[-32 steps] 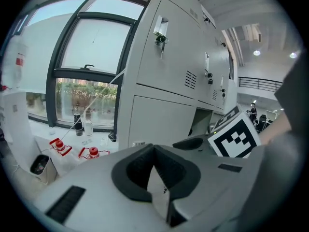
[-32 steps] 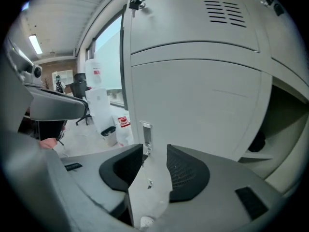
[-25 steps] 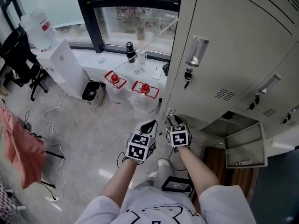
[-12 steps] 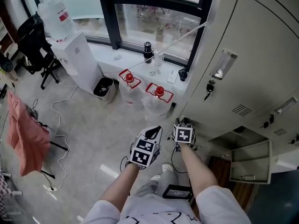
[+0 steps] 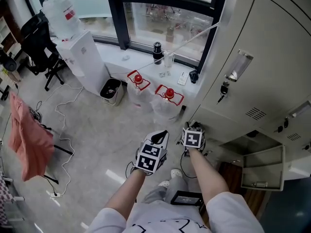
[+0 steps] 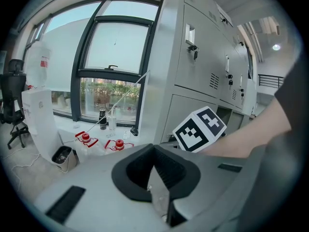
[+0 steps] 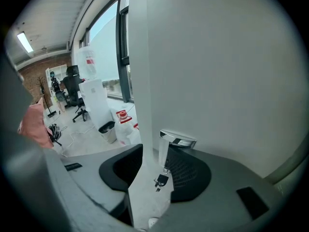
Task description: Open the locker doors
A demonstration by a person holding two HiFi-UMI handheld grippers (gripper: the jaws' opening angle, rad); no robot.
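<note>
Both grippers held low at the foot of smooth grey sheet-metal lockers.
Head view: the left gripper (image 5: 160, 137) and right gripper (image 5: 192, 127), each carrying a checkered marker cube, hang over a pale, glossy floor (image 5: 97, 130). The right one is near the corner of the lockers (image 5: 262, 42), well below the shiny rectangular handle (image 5: 239, 66) and its dangling key (image 5: 222, 89). One small lower door (image 5: 262, 169) already stands open, boxy and shallow. Left gripper view: its ribbed black pads are drawn together with nothing between them. Right gripper view: the curved black pads stand parted and empty. The flat matte closed door (image 7: 217, 81) fills the frame, and the handle and key show through the gap.
</note>
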